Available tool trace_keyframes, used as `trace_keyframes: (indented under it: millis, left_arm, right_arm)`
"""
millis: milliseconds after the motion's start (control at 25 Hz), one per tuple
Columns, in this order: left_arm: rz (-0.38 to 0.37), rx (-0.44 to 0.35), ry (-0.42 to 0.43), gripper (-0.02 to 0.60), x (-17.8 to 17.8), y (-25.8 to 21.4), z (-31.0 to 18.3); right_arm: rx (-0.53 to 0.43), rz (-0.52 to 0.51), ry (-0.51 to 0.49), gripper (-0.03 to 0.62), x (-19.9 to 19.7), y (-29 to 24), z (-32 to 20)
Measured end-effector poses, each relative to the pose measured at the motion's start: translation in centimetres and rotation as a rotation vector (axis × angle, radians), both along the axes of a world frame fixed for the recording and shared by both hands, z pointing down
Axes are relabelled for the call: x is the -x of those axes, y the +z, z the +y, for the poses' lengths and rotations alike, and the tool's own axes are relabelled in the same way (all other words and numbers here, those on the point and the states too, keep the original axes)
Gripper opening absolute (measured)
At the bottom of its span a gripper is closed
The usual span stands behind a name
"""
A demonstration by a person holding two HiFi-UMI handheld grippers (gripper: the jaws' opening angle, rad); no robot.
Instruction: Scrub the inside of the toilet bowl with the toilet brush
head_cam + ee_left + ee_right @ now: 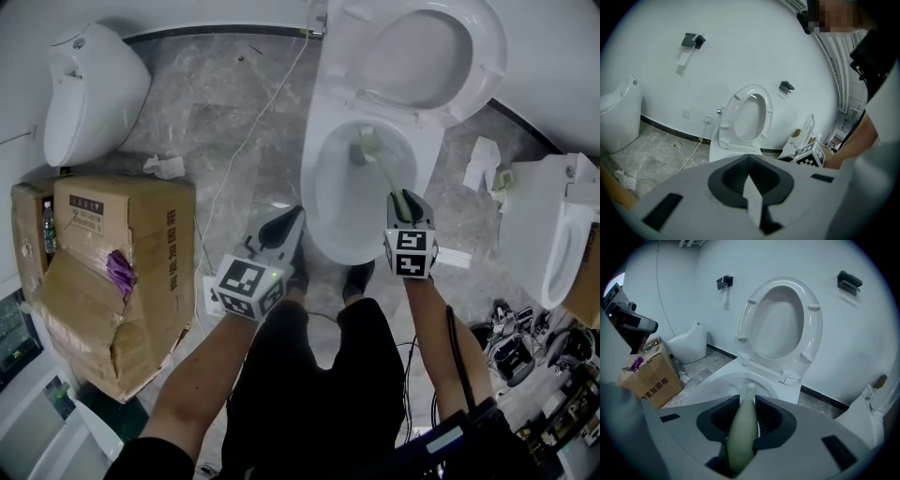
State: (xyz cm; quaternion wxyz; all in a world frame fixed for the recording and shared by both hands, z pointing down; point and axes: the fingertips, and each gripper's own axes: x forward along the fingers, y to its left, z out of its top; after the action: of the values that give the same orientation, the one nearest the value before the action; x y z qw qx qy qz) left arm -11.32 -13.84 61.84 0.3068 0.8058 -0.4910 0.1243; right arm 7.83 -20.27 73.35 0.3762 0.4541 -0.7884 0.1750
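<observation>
The white toilet bowl stands ahead with its seat and lid raised against the wall. My right gripper is shut on the pale green handle of the toilet brush; the brush head reaches down inside the bowl near the drain. In the right gripper view the bowl lies just beyond the jaws. My left gripper hangs left of the bowl, above the floor, jaws together with nothing between them; its view shows the raised seat.
A torn cardboard box sits on the left. A second white toilet stands at the far left, another toilet at the right. A white cable runs over the marble floor. Crumpled paper lies near the box. Cables and gear crowd the lower right.
</observation>
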Motion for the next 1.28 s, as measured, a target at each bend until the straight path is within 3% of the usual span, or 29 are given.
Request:
trace_keyframes:
  millis: [440,760,1280]
  left_arm:
    - [0.006,0.033,0.012,0.009,-1.6,2.3,0.1]
    - [0.007,0.041,0.039,0.009,-2.6,2.6,-0.1]
    - [-0.005,0.034,0.074,0.009,-2.4,2.3,0.5]
  right_arm:
    - [0.055,0.085,-0.015,0.109,-2.5,4.6,0.8]
    - [0.075,0.093,-0.019,0.109,-3.5,5.1,1.8]
    - [0.148,0.092,-0.084,0.109,-1.1,5.6,7.1]
